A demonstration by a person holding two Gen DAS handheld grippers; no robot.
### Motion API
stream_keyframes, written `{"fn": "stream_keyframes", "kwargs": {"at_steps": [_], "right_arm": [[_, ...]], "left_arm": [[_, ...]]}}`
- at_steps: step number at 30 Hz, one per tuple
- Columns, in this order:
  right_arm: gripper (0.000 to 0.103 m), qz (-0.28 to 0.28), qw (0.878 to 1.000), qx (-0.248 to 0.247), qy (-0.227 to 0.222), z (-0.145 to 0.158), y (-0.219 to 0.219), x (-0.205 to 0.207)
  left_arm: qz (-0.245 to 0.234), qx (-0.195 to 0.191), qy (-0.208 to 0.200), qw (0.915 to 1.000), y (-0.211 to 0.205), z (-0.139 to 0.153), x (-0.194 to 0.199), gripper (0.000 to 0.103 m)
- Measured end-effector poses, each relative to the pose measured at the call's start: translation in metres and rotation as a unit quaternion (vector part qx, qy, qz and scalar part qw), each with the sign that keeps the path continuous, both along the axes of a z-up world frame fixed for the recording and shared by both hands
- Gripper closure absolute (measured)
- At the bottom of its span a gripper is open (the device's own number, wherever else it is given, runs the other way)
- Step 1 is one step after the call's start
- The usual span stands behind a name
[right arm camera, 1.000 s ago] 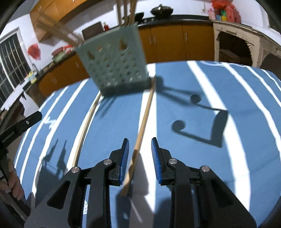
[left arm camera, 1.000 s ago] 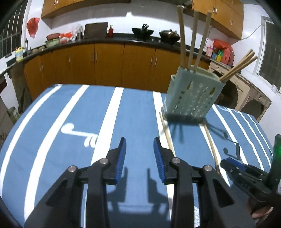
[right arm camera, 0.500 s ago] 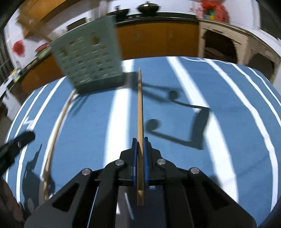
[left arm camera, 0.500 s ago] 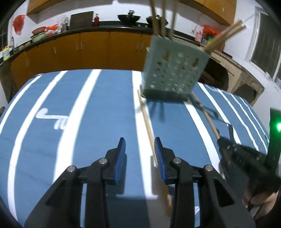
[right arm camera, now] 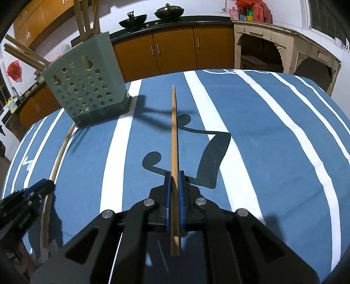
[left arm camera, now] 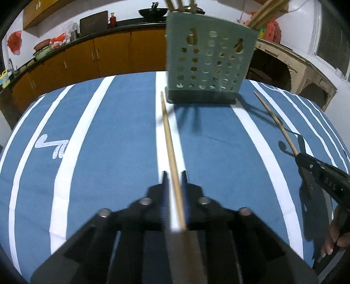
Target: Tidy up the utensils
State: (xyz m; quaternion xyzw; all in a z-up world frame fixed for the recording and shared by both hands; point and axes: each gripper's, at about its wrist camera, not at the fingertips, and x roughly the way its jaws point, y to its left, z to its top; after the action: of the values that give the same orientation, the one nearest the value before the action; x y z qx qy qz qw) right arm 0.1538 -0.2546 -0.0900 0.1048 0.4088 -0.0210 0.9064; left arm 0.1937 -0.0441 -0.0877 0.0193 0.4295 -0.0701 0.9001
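Observation:
A pale green perforated utensil holder (left arm camera: 207,65) stands on the blue striped tablecloth (left arm camera: 109,142) and holds several wooden chopsticks; it also shows in the right wrist view (right arm camera: 87,89). My left gripper (left arm camera: 174,174) is shut on a wooden chopstick (left arm camera: 169,139) that points at the holder's base. My right gripper (right arm camera: 172,174) is shut on another wooden chopstick (right arm camera: 174,131) and holds it above the cloth. The right gripper with its chopstick (left arm camera: 275,122) shows at the right of the left wrist view.
The left gripper (right arm camera: 24,203) and its chopstick (right arm camera: 59,157) show at the left of the right wrist view. Orange kitchen cabinets (left arm camera: 98,54) and a dark counter with woks (right arm camera: 133,20) stand behind the table.
The left gripper has moved over the left chopstick and shut on it. The right gripper, shut on its chopstick since half a second ago, has lifted it off the cloth.

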Motion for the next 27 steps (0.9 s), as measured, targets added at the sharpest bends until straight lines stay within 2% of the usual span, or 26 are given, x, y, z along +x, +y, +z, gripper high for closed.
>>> {"fn": "stream_keyframes", "kwargs": {"at_steps": [8, 11, 17, 27], "right_arm": [[0.095, -0.01, 1.0, -0.011, 0.002, 0.0, -0.013, 0.008], [0.095, -0.008, 1.0, -0.014, 0.002, 0.0, -0.015, 0.01], [0.095, -0.007, 1.0, -0.014, 0.003, -0.001, -0.015, 0.011], [0.095, -0.007, 1.0, -0.01, 0.002, -0.001, -0.017, 0.01]], "left_arm": [[0.059, 0.018, 0.0, 0.9981, 0.05, 0.001, 0.017, 0.095], [0.061, 0.02, 0.001, 0.9979, 0.062, 0.002, 0.02, 0.094], [0.061, 0.02, -0.003, 0.998, 0.07, 0.003, 0.021, 0.085], [0.062, 0.013, -0.001, 0.998, 0.071, 0.003, 0.022, 0.083]]}}
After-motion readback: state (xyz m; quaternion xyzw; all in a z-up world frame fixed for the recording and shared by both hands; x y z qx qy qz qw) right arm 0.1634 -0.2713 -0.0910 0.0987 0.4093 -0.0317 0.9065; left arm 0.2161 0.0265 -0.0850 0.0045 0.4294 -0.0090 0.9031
